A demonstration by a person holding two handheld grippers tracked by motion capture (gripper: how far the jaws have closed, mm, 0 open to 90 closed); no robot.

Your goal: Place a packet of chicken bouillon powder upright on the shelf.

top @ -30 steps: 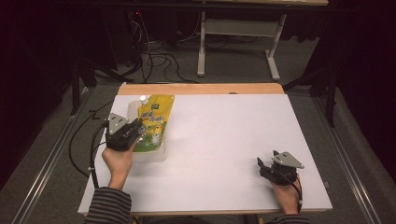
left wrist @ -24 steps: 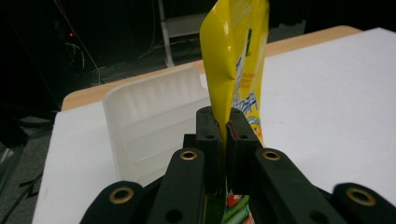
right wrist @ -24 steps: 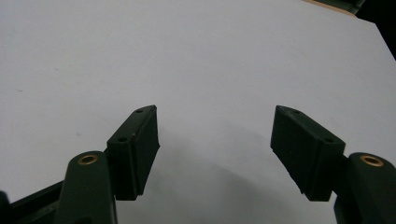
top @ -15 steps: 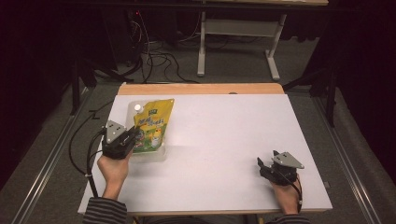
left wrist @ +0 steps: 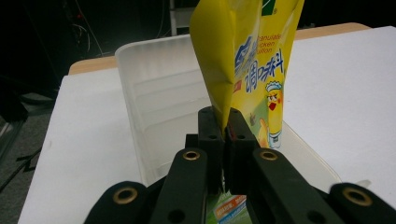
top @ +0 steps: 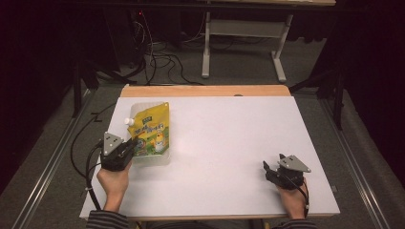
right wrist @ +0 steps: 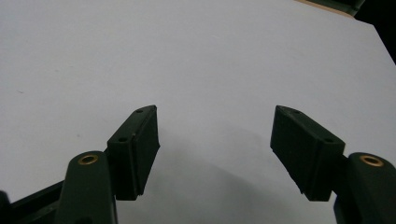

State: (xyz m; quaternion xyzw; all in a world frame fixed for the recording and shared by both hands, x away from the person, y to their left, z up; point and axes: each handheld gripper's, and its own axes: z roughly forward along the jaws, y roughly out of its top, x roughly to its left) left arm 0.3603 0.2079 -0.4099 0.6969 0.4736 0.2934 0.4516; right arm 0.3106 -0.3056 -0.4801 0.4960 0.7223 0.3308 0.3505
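A glossy yellow plastic pouch (top: 152, 130) with a white screw spout and a cartoon chef print lies in a clear, shallow plastic tray (top: 165, 160), left of centre in the high view. My left gripper (top: 125, 150), at the lower left of that frame, has its fingers clenched on the pouch's near edge; in the left gripper view the two black pads meet on a yellow fold just below mid-frame, and the pouch (left wrist: 252, 70) rises from them to the top edge, the tray (left wrist: 154, 88) spreading behind it at centre left. The tray sits on the white bench (top: 229, 143), whose bare wooden strip runs along the far side. My right gripper (top: 268, 170) rests at the lower right of the high view, well apart from the pouch; its own view shows its fingers (right wrist: 140, 140) released, spread wide over bare white bench (right wrist: 187, 56).
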